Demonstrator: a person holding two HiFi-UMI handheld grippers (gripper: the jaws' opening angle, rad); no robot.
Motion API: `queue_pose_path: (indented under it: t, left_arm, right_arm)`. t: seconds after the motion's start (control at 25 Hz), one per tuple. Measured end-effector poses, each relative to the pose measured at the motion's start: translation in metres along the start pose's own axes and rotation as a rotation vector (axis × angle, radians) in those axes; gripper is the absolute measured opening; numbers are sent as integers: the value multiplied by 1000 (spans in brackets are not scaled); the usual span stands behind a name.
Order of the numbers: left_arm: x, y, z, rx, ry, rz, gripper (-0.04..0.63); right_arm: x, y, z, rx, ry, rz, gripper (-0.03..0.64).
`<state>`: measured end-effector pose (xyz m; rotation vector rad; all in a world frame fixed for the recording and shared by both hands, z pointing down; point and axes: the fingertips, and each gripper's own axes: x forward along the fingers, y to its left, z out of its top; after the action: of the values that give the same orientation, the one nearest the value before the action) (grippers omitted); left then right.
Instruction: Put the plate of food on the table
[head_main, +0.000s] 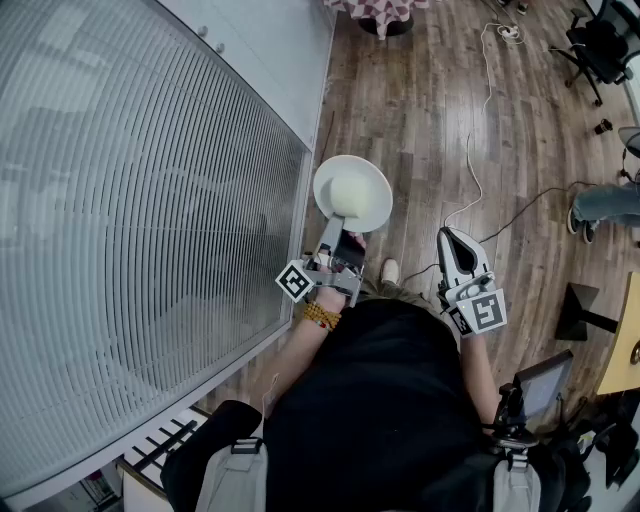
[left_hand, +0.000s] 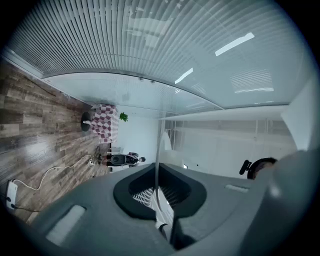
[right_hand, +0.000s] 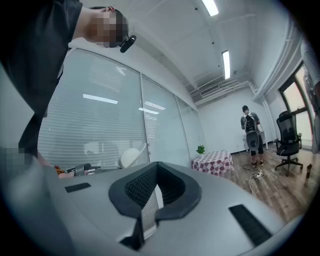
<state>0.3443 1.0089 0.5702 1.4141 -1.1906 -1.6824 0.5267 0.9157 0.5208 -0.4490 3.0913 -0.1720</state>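
Pinched the plate (head_main: 353, 188) by its rim in left gripper (head_main: 335, 224), well short of the table (head_main: 380, 8) ahead, right gripper (head_main: 452, 240) pressed together, empty.

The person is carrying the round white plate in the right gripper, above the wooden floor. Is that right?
Not quite. The round white plate is clamped by its rim in the left gripper, above the wooden floor. The head view shows it; the right gripper is shut on nothing.
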Motion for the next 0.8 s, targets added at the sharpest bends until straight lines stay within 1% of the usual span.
queue_pose_path:
  t: [0.12,0.24,0.32,0.4,0.56,0.68,0.72,0.8]
  left_arm:
    - [3,-4,-2,-13,12,1,14]
    - [4,-5,-1,-9,-2,9,14]
    - [6,-8,-1,-4,-21,7,14]
    - [6,-5,-1,-4,-42,12,14]
    - [4,2,5,-5,-66,23,14]
    - [5,5,10,1,-61,15,14]
    - [14,11,17,0,-57,14,14]
    - [56,31,43,-11,-45,18,14]
  right_arm:
    - [6,11,2,28,4,61,9]
    - [15,21,3,55,18,141,17]
    - [19,20,0,55,42,166,59]
    - [22,18,-5,38,67,172,74]
    - [29,18,-10,6,63,208,74]
    - [30,19,-5,11,42,193,74]
    - [37,14,-2,23,35,185,74]
    - [76,-11,4,50,32,165,74]
